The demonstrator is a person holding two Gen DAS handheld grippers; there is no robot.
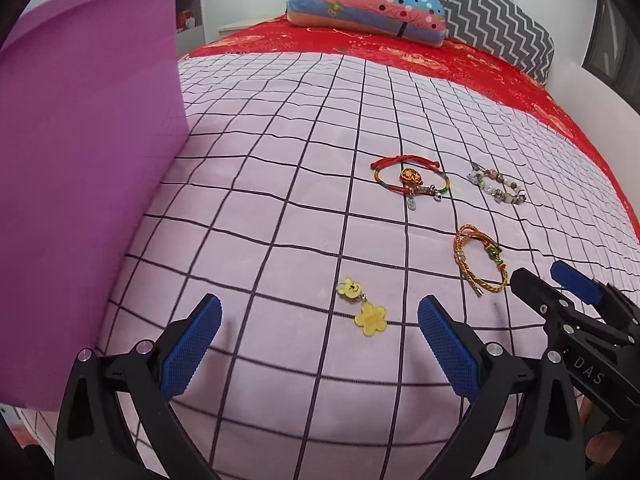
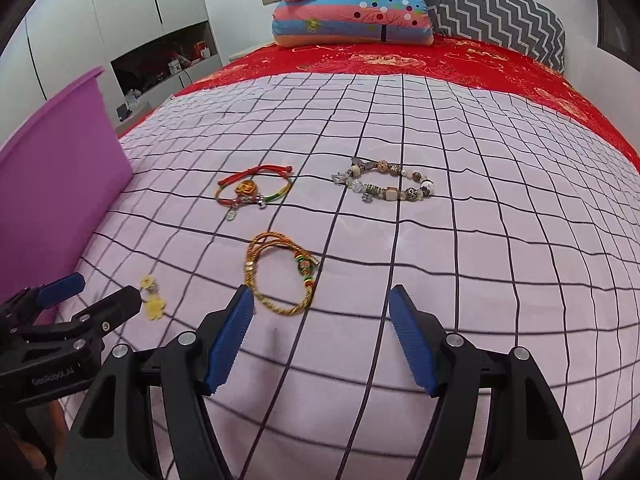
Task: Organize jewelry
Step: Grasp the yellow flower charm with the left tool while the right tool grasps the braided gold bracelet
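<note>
Several pieces of jewelry lie on a pink checked bedspread [image 1: 280,184]. A yellow bear-and-flower charm [image 1: 362,307] sits just ahead of my left gripper [image 1: 318,320], which is open and holds nothing. A gold braided bracelet [image 2: 280,276] lies just ahead of my right gripper's [image 2: 322,312] left fingertip; this gripper is open and empty too. Farther off are a red cord bracelet [image 2: 252,190] with a gold charm and a beaded bracelet [image 2: 386,186]. The same gold braided bracelet [image 1: 480,260], red cord bracelet [image 1: 412,180] and beaded bracelet [image 1: 498,184] show in the left wrist view.
A tall purple bin [image 1: 80,184] stands on the bed at the left, its wall close to my left gripper. The purple bin [image 2: 52,200] shows in the right wrist view as well. Pillows [image 2: 352,12] and a red sheet [image 2: 440,64] lie at the far end. A white wall runs along the right.
</note>
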